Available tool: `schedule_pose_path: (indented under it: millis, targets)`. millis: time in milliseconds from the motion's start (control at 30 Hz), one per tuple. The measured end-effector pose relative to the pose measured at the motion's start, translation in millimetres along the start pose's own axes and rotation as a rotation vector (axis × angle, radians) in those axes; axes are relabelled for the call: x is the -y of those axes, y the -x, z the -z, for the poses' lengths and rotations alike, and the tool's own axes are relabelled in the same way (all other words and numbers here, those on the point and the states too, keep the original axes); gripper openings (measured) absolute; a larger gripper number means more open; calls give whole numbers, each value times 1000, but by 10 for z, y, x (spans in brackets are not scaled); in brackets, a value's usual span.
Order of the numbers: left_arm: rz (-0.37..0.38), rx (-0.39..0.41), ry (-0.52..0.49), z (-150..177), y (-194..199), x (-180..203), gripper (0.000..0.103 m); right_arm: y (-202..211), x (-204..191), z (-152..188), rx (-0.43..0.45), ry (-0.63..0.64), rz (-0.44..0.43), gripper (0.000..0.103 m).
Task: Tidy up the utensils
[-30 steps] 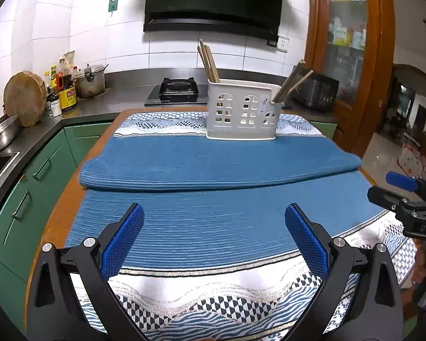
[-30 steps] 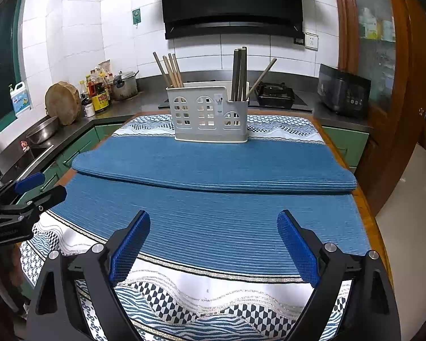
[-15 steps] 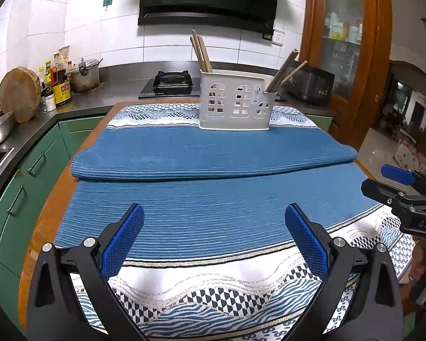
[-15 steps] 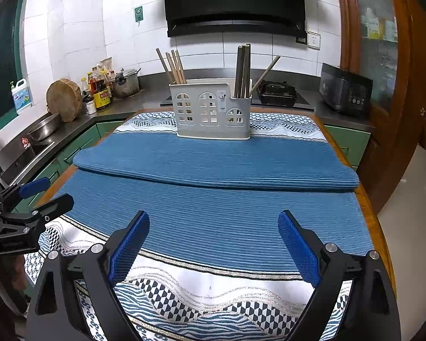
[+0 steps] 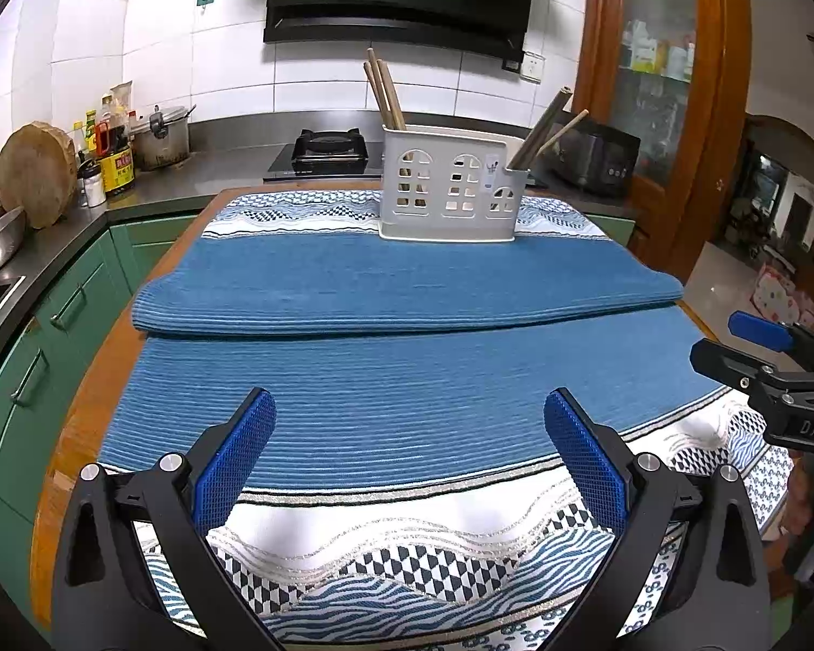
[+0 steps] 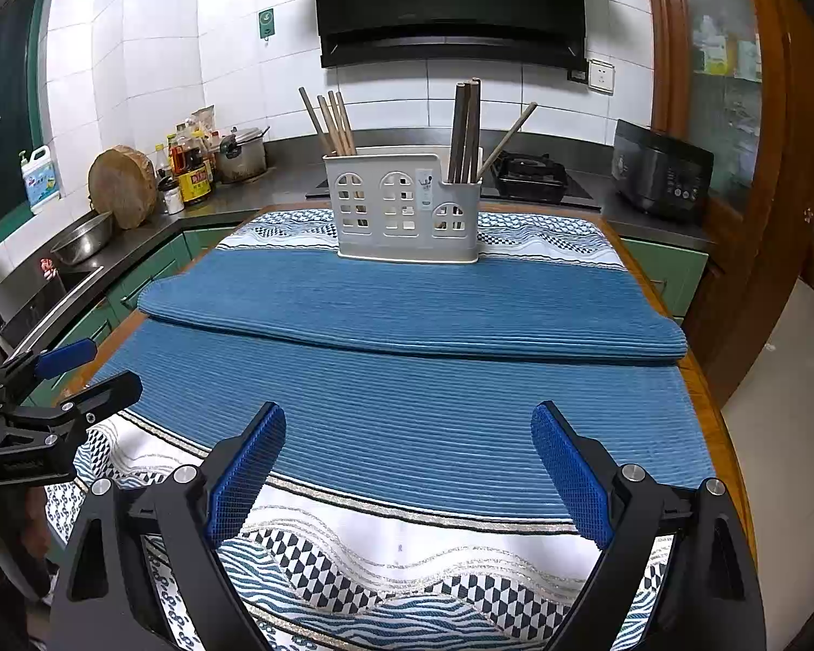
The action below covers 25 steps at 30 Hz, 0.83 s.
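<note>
Both the left tool and right tool gape wide, empty, above bare blue cloth, the utensil holder well beyond.

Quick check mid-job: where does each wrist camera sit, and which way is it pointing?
Left wrist: sits behind the open left gripper, faces across the blue ribbed cloth toward the white plastic utensil caddy; right gripper shows at right edge.
Right wrist: sits behind the open right gripper, faces the same caddy; left gripper shows at left edge.
Shared: cloth, caddy with wooden chopsticks, black range hood.
</note>
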<state>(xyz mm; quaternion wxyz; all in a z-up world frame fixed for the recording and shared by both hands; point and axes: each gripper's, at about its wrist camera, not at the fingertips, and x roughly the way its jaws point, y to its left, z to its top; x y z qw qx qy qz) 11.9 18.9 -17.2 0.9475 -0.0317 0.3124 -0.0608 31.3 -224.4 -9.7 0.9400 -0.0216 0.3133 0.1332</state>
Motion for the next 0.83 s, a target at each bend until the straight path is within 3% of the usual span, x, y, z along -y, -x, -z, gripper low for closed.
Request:
schedule_pose_path:
  millis: [433,833]
  targets:
    - [20,5,14,14,2,16,98,-11,-5,6,-3,1,2,89]
    - [-19,-11,-11,-4,-22,30,98,-18,12,13,-5,3,5,90]
